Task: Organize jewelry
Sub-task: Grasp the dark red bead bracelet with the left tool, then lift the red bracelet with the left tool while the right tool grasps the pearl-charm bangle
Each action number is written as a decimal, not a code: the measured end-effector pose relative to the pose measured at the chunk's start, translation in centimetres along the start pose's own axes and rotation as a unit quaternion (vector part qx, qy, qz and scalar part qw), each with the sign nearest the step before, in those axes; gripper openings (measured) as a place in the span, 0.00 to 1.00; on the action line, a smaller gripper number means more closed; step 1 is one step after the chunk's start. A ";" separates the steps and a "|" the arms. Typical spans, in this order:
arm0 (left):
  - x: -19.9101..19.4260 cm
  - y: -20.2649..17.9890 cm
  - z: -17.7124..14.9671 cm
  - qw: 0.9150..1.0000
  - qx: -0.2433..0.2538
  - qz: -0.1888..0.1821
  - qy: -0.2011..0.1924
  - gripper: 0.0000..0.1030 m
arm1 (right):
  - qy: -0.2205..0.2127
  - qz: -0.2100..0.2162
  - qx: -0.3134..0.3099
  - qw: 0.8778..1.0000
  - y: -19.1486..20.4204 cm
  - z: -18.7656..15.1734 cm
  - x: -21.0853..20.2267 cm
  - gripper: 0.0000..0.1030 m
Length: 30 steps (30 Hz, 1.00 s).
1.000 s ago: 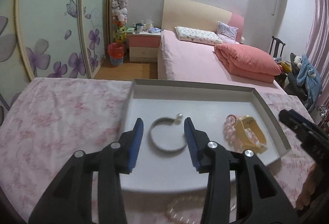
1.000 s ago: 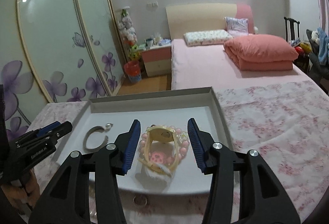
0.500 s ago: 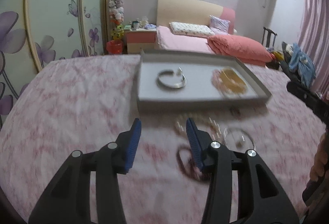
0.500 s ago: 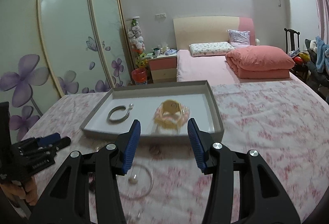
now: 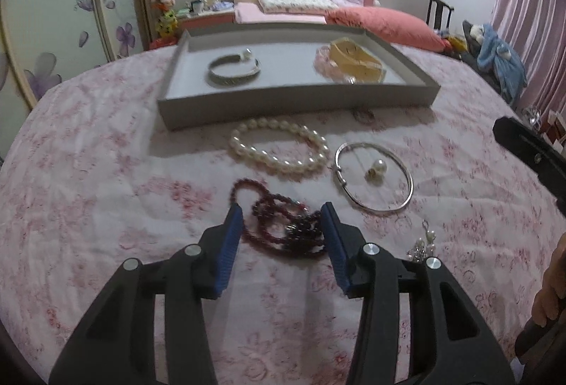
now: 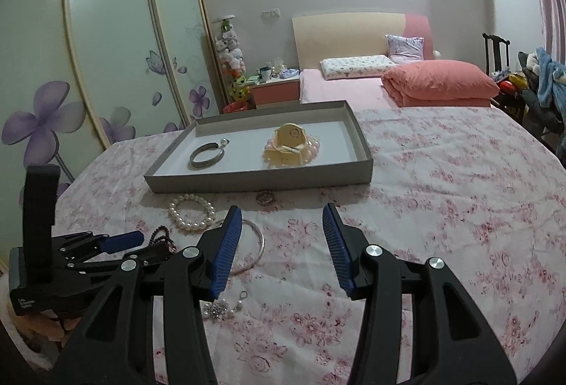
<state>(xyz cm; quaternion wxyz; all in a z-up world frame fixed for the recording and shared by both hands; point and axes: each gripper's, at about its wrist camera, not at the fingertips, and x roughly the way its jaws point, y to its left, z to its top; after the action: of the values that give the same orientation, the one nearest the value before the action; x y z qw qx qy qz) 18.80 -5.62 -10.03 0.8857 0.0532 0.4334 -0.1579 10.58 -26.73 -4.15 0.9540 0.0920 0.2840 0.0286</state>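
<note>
Two grippers hang over the flowered cloth, and everything here is best placed against the grey tray [image 5: 297, 103].

Nearest, on the viewer's side of the tray and well short of it, the left gripper [image 5: 282, 225] points steeply down with its blue pads spread on either side of the dark red bead necklace [image 5: 283, 225]. The pads do not press on the beads; the jaws stand released around them, which reads as lining up for a pick. The right gripper [image 6: 283, 236] is likewise unclenched and holds nothing, with only bare cloth between its pads, probably waiting its turn.

A small sparkly earring [image 5: 422, 245] lies near the left gripper's right finger, further from the tray than the rest. Closer to the tray sits the silver bangle [image 5: 373, 176] with a pearl stud [image 5: 376, 169] inside its ring, and left of it the pearl bracelet [image 5: 277, 151], near the tray's front wall. A small ring [image 6: 266, 196] lies just beside that wall.

Inside the tray, the silver cuff [image 5: 233, 70] rests toward the left and the pink bead bracelet with its cream holder [image 5: 353, 63] toward the right, kept apart, likely so pieces do not tangle. By that count, the sorting looks less than half done.
</note>
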 end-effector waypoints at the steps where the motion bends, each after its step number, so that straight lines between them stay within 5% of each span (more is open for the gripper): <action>1: 0.3 -0.2 0.0 1.000 0.003 0.001 0.004 0.45 | 0.001 0.000 0.000 1.000 -0.1 0.0 0.0 0.47; 5: 0.8 -0.7 -0.1 1.000 0.011 0.010 0.007 0.46 | 0.004 0.000 0.000 1.000 0.0 -0.2 0.3 0.47; 12: 0.5 -1.2 -0.4 1.000 0.020 -0.006 0.006 0.18 | 0.009 0.003 0.000 1.000 0.1 -0.4 0.6 0.47; 16: 0.5 -1.2 -0.3 1.000 0.022 -0.011 0.004 0.10 | 0.012 0.005 -0.002 1.000 0.4 -0.4 0.8 0.48; 27: 0.1 5.3 0.3 0.998 -0.047 0.043 0.003 0.08 | 0.053 0.022 -0.035 0.998 1.7 -0.6 2.7 0.47; 30: -0.1 6.9 0.4 0.996 -0.066 0.053 0.003 0.08 | 0.074 0.030 -0.063 0.995 2.9 -0.8 4.0 0.39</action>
<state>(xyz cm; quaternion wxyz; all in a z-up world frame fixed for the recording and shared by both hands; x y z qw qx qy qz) 21.27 0.87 -10.01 0.8932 0.0177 0.4418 -0.0817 13.52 -23.31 -6.40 0.9330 0.0377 0.3485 0.0814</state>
